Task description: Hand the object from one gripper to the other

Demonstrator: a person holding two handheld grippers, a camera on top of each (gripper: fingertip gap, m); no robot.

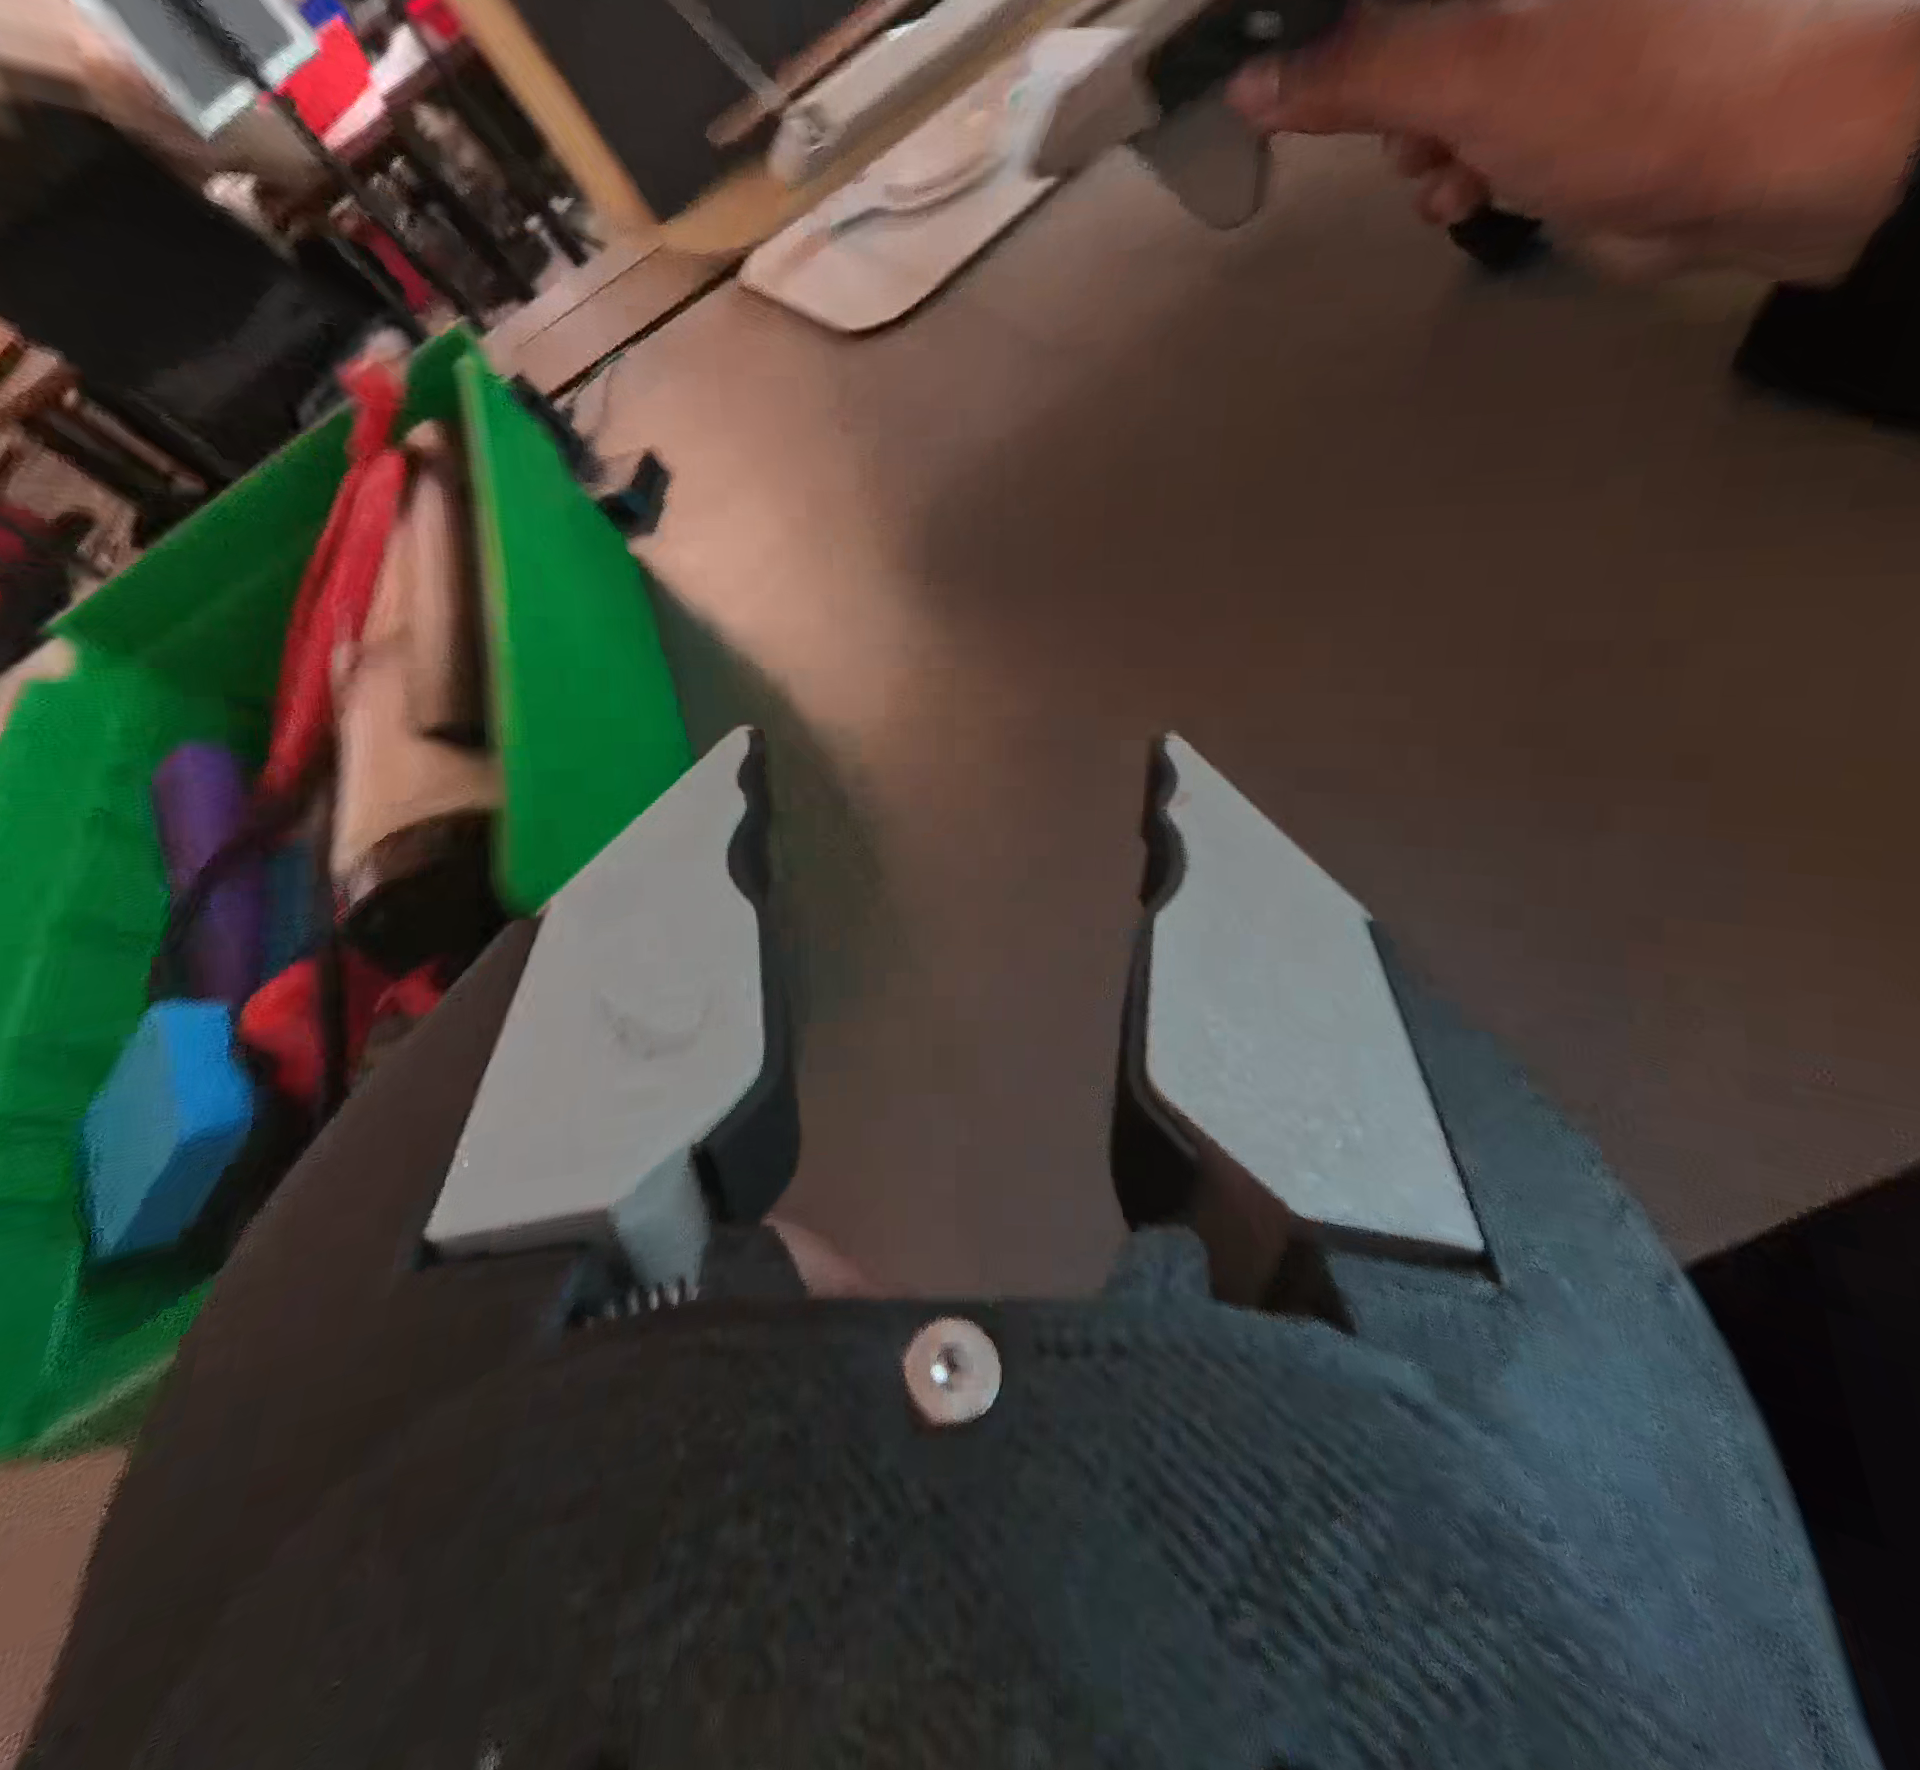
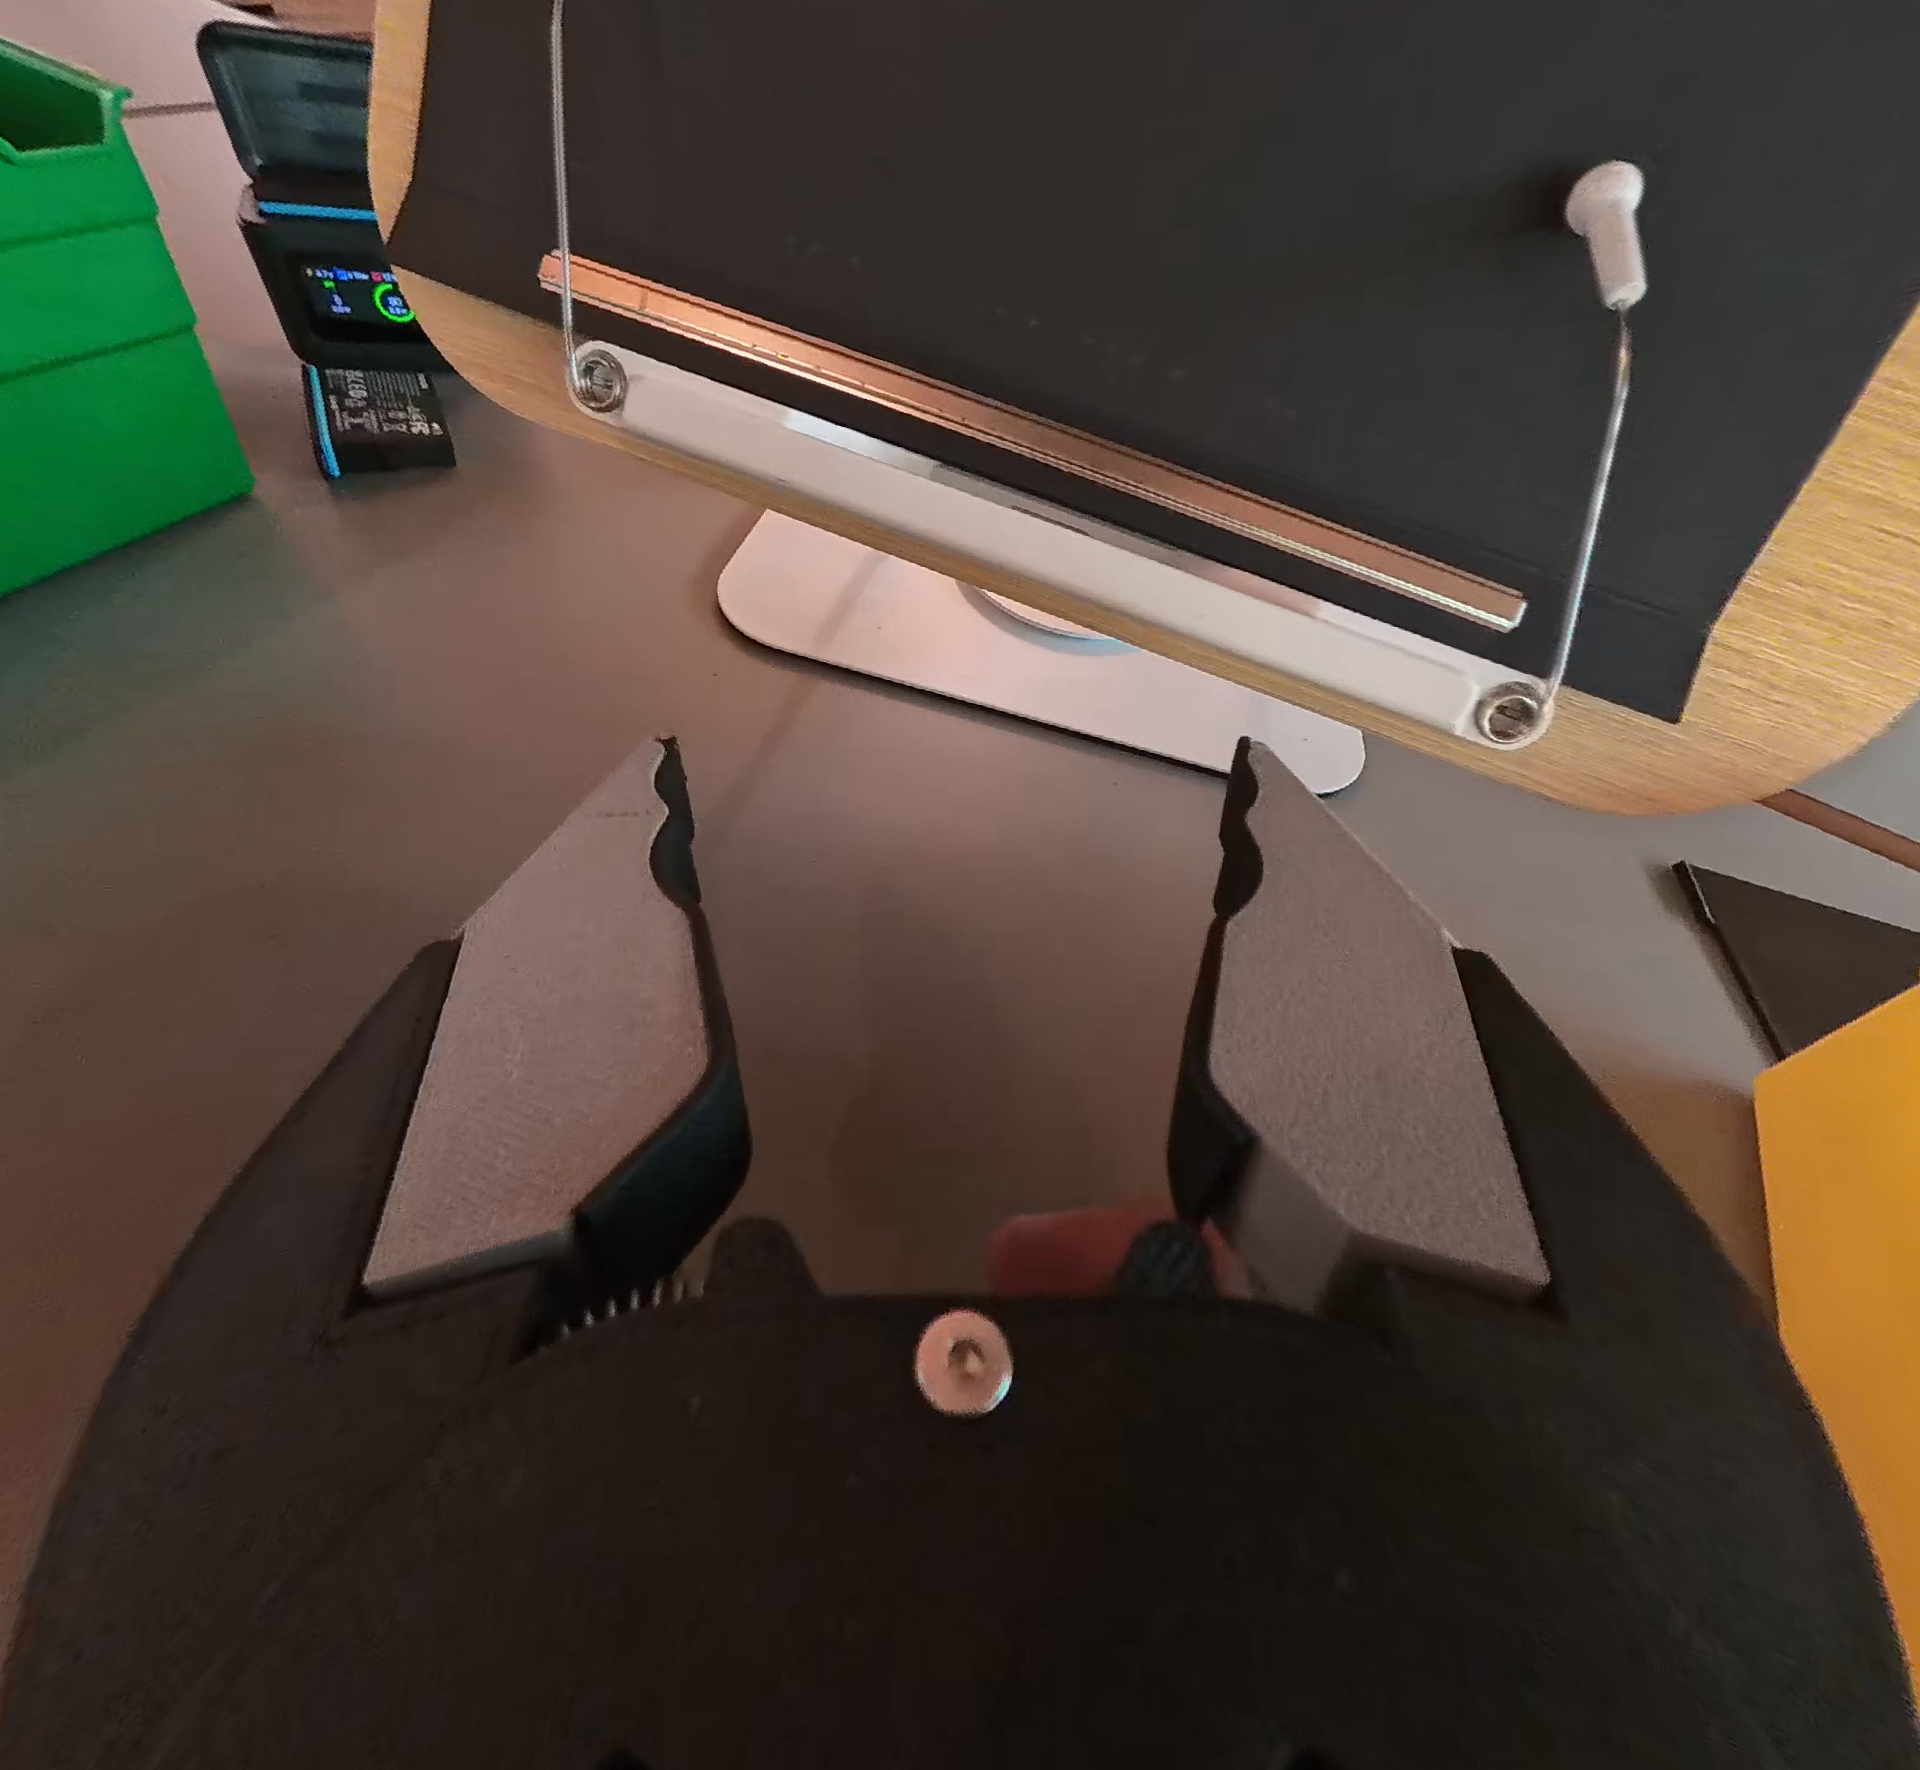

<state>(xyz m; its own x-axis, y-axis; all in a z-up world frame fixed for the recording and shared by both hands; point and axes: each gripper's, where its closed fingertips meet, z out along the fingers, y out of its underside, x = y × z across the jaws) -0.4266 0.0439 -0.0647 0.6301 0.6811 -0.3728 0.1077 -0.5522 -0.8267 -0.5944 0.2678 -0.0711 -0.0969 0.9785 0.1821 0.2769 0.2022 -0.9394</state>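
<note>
My left gripper [image 1: 956,749] is open and empty above the brown table [image 1: 1299,577], next to a green bin [image 1: 566,640]. The bin holds several objects: a blue block [image 1: 161,1123], a purple piece [image 1: 208,847] and red items [image 1: 332,608]. My right gripper [image 2: 956,759] is open and empty over the table [image 2: 312,733], pointing at a book stand [image 2: 1143,214]. In the left wrist view the other gripper [image 1: 1195,131] shows at the top right, blurred, held by a hand [image 1: 1610,89]. No object is held by either gripper.
The book stand has a wooden board, a black sheet, two wire page holders and a white base [image 2: 935,640]. A small device with a lit screen [image 2: 332,266] stands beside the green bin [image 2: 94,349]. A yellow sheet [image 2: 1849,1253] lies at the right edge.
</note>
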